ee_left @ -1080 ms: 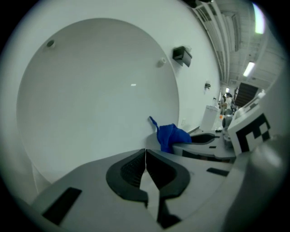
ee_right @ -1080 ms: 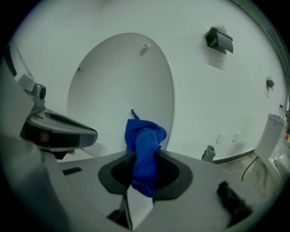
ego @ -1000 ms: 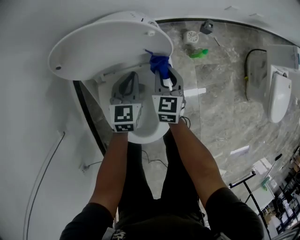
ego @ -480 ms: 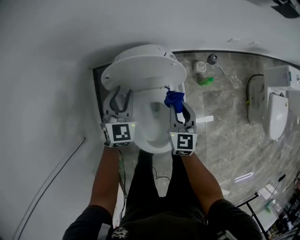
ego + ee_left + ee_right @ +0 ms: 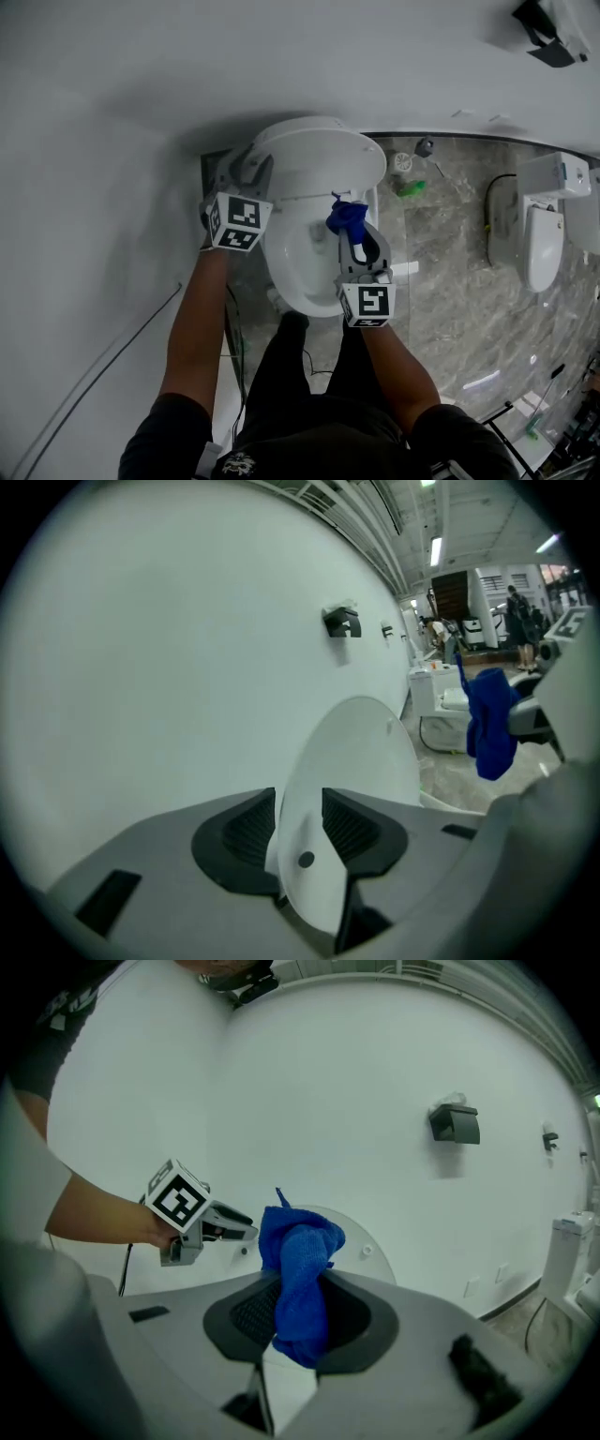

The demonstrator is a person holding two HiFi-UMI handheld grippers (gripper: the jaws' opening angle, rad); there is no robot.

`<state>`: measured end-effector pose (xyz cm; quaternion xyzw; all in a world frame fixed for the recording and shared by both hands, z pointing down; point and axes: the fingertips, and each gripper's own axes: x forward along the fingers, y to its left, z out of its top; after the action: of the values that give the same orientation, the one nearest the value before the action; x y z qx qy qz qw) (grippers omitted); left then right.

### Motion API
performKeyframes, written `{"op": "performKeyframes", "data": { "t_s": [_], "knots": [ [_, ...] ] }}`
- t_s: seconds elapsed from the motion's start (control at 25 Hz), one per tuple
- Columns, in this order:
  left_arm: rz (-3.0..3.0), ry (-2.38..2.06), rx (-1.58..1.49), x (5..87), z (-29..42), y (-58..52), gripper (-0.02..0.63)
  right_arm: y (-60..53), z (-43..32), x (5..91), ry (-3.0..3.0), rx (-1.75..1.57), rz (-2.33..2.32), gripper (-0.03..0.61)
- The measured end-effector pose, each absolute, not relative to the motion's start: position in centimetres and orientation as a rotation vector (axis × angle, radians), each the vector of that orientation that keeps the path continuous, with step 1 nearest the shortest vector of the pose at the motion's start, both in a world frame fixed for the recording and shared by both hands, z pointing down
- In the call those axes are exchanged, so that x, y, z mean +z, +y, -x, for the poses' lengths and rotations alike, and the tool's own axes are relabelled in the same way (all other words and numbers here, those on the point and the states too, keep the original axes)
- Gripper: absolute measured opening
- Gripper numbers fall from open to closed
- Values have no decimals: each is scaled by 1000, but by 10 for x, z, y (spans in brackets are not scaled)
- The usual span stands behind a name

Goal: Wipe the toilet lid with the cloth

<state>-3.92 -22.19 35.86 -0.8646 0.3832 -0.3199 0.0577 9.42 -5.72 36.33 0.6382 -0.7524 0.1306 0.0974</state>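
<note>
**Task items.** The toilet lid [image 5: 319, 155] stands upright near the wall. Its side rim sits between the jaws of the left gripper [image 5: 248, 169], and the rest of the lid extends ahead and to that gripper's right. The pads flank the rim closely and appear to pinch it, though contact on the far pad is not fully clear. The right gripper [image 5: 361, 246] is clenched on a blue cloth [image 5: 347, 217], which is bunched and sticks out beyond the jaw tips. The lid face is just ahead of it.

**Handling, as judged.** The lid looks like stiff, smooth, glossy plastic. It is likely light, hinged and slippery, so the thin rim is the sensible place to hold it, not the broad face. The cloth is soft, limp and light. A grip at mid-bunch leaves the loose front free as the wiping face.

**Containers.** The toilet bowl [image 5: 281, 281] lies open below and between both grippers. Its inside shows white, and no contents can be made out.
</note>
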Motion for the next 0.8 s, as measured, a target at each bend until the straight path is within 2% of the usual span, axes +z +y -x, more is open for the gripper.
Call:
{"op": "performKeyframes", "data": {
  "t_s": [0.2, 0.44, 0.8],
  "knots": [
    [2668, 1049, -976, 370, 48, -224, 142, -26, -69, 351, -2167, 383, -1963, 83],
    [2699, 954, -903, 353, 53, -181, 55, 25, -61, 337, -2132, 469, -2049, 83],
    [2668, 722, -952, 357, 60, -62, 43, 55, -81, 282, -2243, 404, -2019, 83]
  ]
}}
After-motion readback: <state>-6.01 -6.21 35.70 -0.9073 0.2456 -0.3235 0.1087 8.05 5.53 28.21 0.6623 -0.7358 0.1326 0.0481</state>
